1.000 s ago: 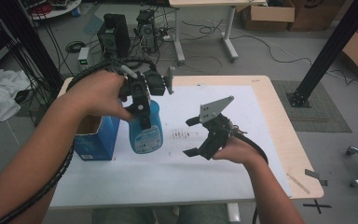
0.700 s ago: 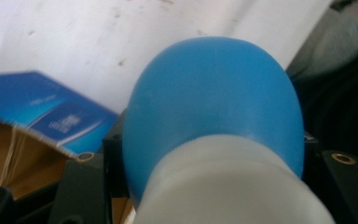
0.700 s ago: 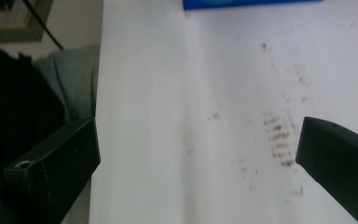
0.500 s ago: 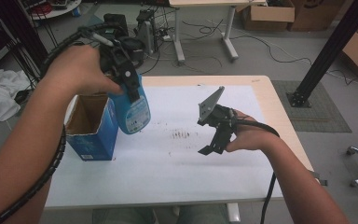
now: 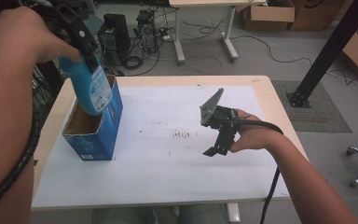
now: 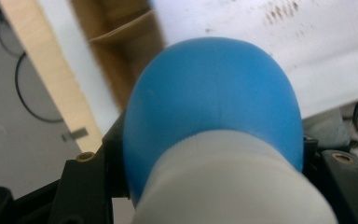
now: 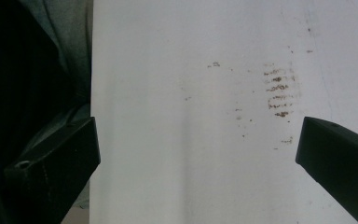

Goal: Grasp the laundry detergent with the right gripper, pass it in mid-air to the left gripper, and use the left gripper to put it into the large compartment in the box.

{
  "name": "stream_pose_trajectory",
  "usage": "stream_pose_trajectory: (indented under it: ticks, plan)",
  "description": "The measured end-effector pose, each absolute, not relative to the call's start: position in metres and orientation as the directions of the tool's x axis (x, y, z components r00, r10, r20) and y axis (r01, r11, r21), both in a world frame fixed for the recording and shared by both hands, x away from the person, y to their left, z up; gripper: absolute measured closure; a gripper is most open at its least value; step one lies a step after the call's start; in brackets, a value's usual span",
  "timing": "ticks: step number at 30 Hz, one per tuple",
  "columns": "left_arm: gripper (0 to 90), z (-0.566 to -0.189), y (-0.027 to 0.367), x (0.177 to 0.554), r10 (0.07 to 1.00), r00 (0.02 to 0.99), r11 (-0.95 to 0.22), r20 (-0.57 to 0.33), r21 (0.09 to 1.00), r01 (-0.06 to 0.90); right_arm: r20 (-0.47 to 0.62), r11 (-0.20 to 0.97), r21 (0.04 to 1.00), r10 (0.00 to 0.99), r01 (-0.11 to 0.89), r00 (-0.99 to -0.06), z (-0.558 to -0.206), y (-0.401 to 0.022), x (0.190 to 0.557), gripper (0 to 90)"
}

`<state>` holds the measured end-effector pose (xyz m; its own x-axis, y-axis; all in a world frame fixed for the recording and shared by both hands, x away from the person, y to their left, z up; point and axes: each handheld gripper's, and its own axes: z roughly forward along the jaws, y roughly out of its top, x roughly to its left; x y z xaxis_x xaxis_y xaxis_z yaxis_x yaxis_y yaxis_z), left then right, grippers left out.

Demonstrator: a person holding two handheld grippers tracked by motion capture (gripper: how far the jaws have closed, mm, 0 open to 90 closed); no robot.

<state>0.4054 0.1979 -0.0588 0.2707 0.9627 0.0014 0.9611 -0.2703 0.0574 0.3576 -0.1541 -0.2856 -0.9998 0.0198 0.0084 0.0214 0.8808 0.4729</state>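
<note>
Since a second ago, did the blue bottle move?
Yes. The blue bottle, clamped in the left gripper, has gone up off the table and leftward; it now hangs over the open blue box, which stayed put.

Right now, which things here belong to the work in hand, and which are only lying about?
In the work:
- blue bottle, held in the left gripper
- open blue box under it

Lying about:
- right gripper, open, holding nothing
- brown stain on the white table cover

Blue bottle (image 5: 93, 88), blue box (image 5: 95, 135), brown-speckled white sheet (image 5: 168, 154)
</note>
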Motion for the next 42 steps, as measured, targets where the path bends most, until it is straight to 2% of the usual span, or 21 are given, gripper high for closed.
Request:
stream_pose_trajectory:
  ticks: [4, 7, 13, 25, 42]
  plan:
    - [38.8, -0.06, 0.216, 0.407, 0.983, 0.181, -0.181, 0.005, 0.063, 0.981, 0.014, 0.886, 0.463, 0.023, 0.027, -1.0, -0.287, -0.153, 0.358, 0.0]
    - [38.9, -0.065, 0.223, 0.409, 0.989, 0.15, -0.15, 0.005, 0.064, 0.987, 0.015, 0.886, 0.463, 0.025, 0.029, -1.0, -0.287, -0.153, 0.359, 0.0]
    - [38.9, -0.097, 0.246, 0.415, 0.997, 0.073, -0.073, 0.009, 0.046, 0.996, 0.017, 0.888, 0.458, 0.03, 0.034, -0.999, -0.287, -0.154, 0.36, 0.0]
    - [38.9, -0.161, 0.252, 0.425, 0.998, 0.054, -0.053, -0.022, 0.015, 0.998, 0.017, 0.891, 0.452, 0.038, 0.042, -0.999, -0.289, -0.151, 0.36, 0.0]
    - [38.9, -0.236, 0.242, 0.435, 0.998, 0.061, -0.061, -0.001, -0.002, 0.998, 0.021, 0.886, 0.462, 0.041, 0.046, -0.999, -0.293, -0.153, 0.361, 0.0]
